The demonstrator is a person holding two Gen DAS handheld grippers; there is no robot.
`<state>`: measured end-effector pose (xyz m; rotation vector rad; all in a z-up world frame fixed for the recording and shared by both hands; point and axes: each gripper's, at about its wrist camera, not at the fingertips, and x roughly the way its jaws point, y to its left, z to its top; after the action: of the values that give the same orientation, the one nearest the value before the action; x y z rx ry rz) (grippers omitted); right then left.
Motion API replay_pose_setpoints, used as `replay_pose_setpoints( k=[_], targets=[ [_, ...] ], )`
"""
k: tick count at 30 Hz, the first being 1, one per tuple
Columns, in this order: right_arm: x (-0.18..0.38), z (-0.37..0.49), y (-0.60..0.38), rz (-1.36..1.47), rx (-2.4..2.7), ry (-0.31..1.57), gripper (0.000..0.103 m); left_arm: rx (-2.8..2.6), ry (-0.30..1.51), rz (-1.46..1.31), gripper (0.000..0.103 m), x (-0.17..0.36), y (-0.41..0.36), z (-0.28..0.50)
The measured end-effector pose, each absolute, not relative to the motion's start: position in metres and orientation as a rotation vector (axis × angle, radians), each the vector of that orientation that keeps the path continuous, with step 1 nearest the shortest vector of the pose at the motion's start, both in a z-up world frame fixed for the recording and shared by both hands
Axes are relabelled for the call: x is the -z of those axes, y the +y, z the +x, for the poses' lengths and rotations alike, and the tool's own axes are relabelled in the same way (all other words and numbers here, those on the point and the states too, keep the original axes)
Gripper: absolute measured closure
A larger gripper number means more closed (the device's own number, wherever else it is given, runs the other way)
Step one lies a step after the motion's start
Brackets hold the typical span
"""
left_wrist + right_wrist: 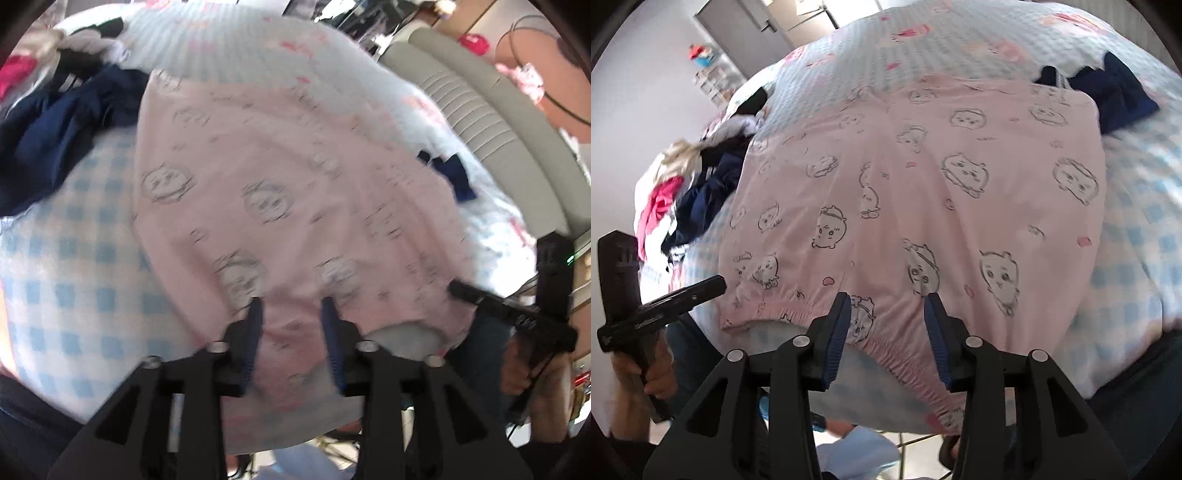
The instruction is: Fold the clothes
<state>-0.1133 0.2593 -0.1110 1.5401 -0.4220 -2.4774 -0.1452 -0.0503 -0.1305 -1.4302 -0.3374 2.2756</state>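
A pair of pink trousers [916, 206] printed with little cartoon faces is lying spread flat on a bed with a blue checked cover [1137, 236]; the gathered waistband [886, 354] is sitting at the near edge, and the long axis is running away from the person toward the far side.

The right gripper [886, 306] is hovering over the waistband with its fingers standing wide apart and nothing between them; the left gripper [291, 306] is hanging over the same near end, likewise wide and empty; each is reaching the waistband about equally, left gripper toward the left corner, right gripper toward the right.

Judging by this, the coming move is turning on that near hem lying just ahead of both sets of fingers; whether the trousers are being laid out or already partly folded, the pictures are not settling.

The right wrist view is showing the print and elastic sharply, plus a heap of clothes [687, 192] far left; the left wrist view is blurring the fabric, yet showing a grey headboard [480, 122] on the right.
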Motion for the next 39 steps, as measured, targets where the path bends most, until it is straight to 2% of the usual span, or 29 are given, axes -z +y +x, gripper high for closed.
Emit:
replay_pose_setpoints(
  k=[3,6,10,13,16,19,21,26,31,34,36,39],
  targets=[
    [0.126,-0.113,0.262,1.625,2.467,-0.465,0.061,-2.289,-0.277,-1.523,0.065,0.149,-0.041,-0.152],
    [0.133,-0.098,0.270,1.695,2.510,-0.392,0.064,-2.304,-0.229,-1.612,0.067,0.162,-0.046,-0.148],
    [0.131,-0.086,0.287,1.689,2.539,-0.437,0.065,-2.327,-0.249,-1.538,0.067,0.147,-0.057,-0.133],
    [0.130,-0.081,0.290,1.682,2.543,-0.456,0.061,-2.318,-0.256,-1.444,0.067,0.136,-0.049,-0.128],
    [0.130,-0.077,0.294,1.674,2.545,-0.476,0.061,-2.314,-0.227,-1.508,0.067,0.148,-0.045,-0.132],
    [0.135,-0.075,0.294,1.751,2.565,-0.403,0.066,-2.318,-0.217,-1.595,0.068,0.164,-0.049,-0.139],
    [0.132,-0.070,0.303,1.759,2.590,-0.410,0.064,-2.298,-0.257,-1.589,0.068,0.160,-0.056,-0.137],
    [0.111,-0.076,0.331,1.625,2.642,-0.558,0.061,-2.246,-0.241,-1.495,0.068,0.142,-0.042,-0.143],
    [0.129,-0.108,0.326,1.702,2.615,-0.447,0.060,-2.215,-0.176,-1.448,0.067,0.136,0.000,-0.157],
    [0.140,-0.110,0.325,1.758,2.633,-0.361,0.062,-2.215,-0.081,-1.549,0.067,0.147,0.008,-0.161],
    [0.137,-0.102,0.336,1.768,2.663,-0.370,0.061,-2.182,-0.068,-1.598,0.067,0.153,0.009,-0.164],
    [0.130,-0.098,0.349,1.716,2.652,-0.448,0.057,-2.121,-0.155,-1.553,0.067,0.138,0.020,-0.178]
  ],
)
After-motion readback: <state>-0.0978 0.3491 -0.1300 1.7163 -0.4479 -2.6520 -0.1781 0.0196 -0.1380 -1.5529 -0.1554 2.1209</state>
